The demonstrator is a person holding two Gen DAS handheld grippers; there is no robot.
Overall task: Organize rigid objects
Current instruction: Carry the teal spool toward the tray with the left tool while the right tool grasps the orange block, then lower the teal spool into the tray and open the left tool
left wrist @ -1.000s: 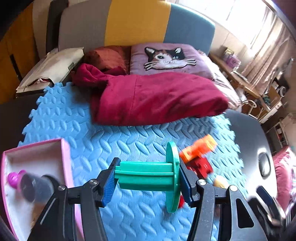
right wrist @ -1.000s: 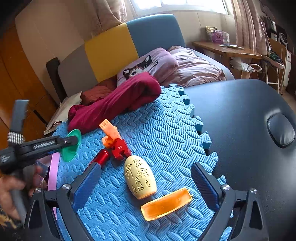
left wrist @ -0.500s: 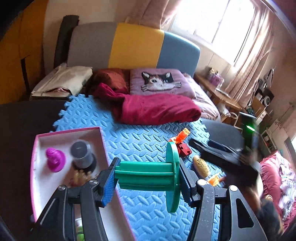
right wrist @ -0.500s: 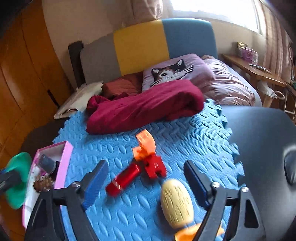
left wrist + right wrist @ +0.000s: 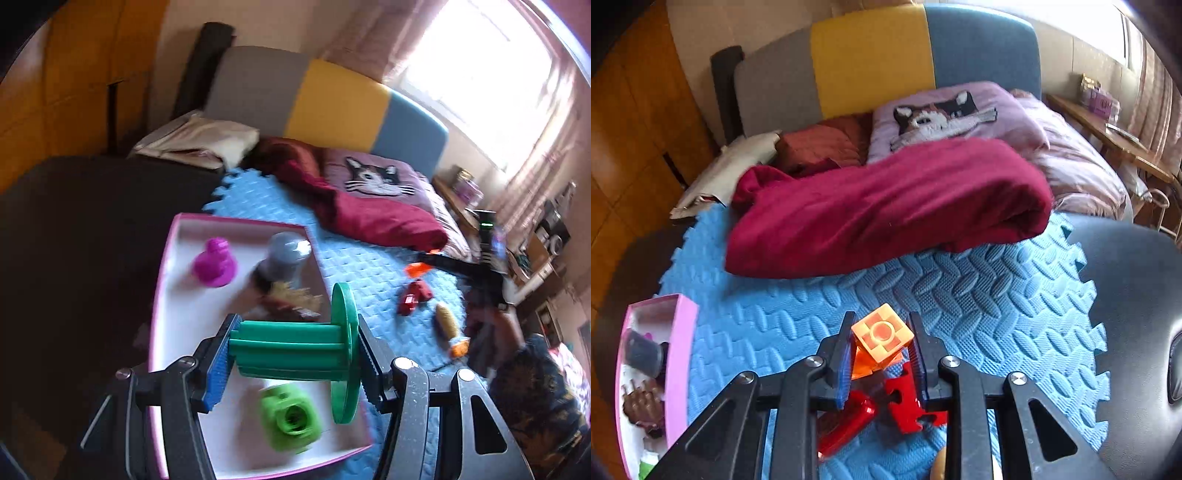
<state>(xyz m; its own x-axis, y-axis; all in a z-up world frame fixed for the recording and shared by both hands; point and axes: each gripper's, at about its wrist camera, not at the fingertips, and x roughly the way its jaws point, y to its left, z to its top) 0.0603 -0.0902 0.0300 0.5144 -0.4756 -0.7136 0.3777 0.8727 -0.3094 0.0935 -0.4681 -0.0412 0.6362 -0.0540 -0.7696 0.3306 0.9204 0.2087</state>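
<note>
1. In the pink tray at the left we already count a purple toy, a grey cylinder, a brown spiky piece and a green cube, so we judge the sorting well under way
2. Our left gripper hangs over the tray, tilted downward, its jaws pinching a green spool end to end; we judge that piece is about to go in, though it is not yet released
3. On the blue foam mat, to the right of the tray, a red block, a red cylinder, a yellow oval piece and a small orange piece are left to move
4. Our right gripper points down at the mat, its jaws having just closed onto an orange block, which sits touching the red block; the pads press its two sides
</note>
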